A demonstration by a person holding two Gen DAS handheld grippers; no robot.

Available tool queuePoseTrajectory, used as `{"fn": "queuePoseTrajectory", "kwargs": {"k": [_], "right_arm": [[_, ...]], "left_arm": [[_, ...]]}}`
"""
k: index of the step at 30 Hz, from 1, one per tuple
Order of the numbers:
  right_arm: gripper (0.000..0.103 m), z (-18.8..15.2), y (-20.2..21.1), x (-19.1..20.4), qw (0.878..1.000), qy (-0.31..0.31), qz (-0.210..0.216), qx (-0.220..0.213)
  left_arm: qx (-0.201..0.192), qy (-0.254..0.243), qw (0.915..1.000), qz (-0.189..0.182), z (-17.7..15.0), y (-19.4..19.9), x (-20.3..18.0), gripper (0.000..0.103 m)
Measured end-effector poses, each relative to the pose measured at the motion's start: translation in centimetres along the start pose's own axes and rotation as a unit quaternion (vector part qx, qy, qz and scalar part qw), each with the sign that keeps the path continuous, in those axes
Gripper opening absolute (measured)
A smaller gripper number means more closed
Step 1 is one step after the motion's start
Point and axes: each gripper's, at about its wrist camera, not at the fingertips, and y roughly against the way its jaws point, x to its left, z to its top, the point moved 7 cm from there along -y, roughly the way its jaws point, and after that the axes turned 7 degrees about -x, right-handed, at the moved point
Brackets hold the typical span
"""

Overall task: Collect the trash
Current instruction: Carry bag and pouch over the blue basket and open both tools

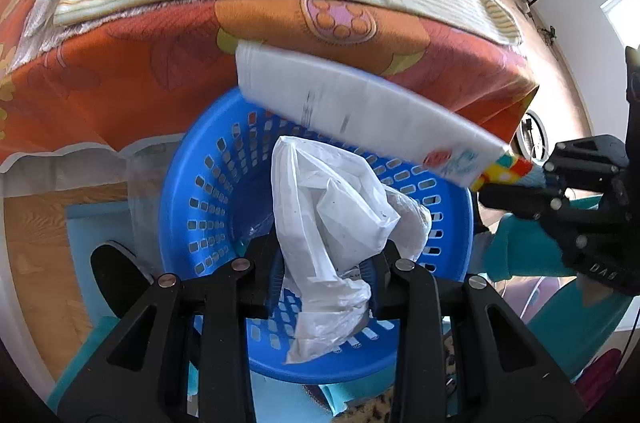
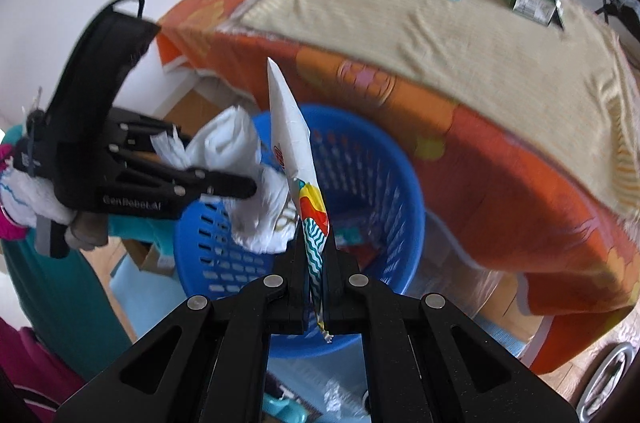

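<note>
Trash hangs over the blue basket [image 1: 320, 355] in both grippers: left gripper [image 1: 326, 279] fingers pinch a soft, light, crumpled white plastic bag [image 1: 332, 223] by its bunched middle, while right gripper [image 2: 316, 279] fingers clamp a thin, slippery-looking wrapper [image 2: 294, 143] by its coloured end.

Basket [image 1: 192, 191] mouth mostly blocked: plastic bag [image 1: 332, 215] & wrapper [image 1: 360, 111] hang above; bed edge [image 1: 120, 83] crowds far rim.
</note>
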Motion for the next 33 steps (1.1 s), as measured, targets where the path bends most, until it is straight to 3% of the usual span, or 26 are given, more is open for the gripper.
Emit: {"fn": "queuePoseTrajectory", "kwargs": {"k": [9,15,18,20,22,33], "right_arm": [[0.003,-0.8,-1.5,-0.3,1.000,-0.002,-0.008,0.026],[0.003,-1.0,-2.1,-0.4,0.999,-0.008,-0.009,0.040],[0.011,-0.8,-2.3,-0.7,0.999,-0.013,-0.011,0.046],[0.031,-0.6,-2.3,-0.9,0.999,-0.019,-0.012,0.044],[0.042,-0.2,-2.1,-1.2,0.999,-0.024,-0.015,0.037],[0.044,0.0,-1.9,-2.0,0.998,-0.044,-0.022,0.034]], "left_arm": [[0.015,-0.006,0.9998,0.015,-0.7,-1.1,0.2,0.032],[0.027,-0.007,0.9993,0.025,-0.8,-1.9,0.4,0.047],[0.030,-0.007,0.9991,0.030,-0.8,-1.9,0.5,0.059],[0.030,-0.009,0.9991,0.030,-0.8,-1.9,0.4,0.059],[0.030,-0.008,0.9990,0.032,-0.7,-1.9,0.4,0.059],[0.026,-0.006,0.9990,0.035,-0.5,-1.8,0.2,0.059]]}}
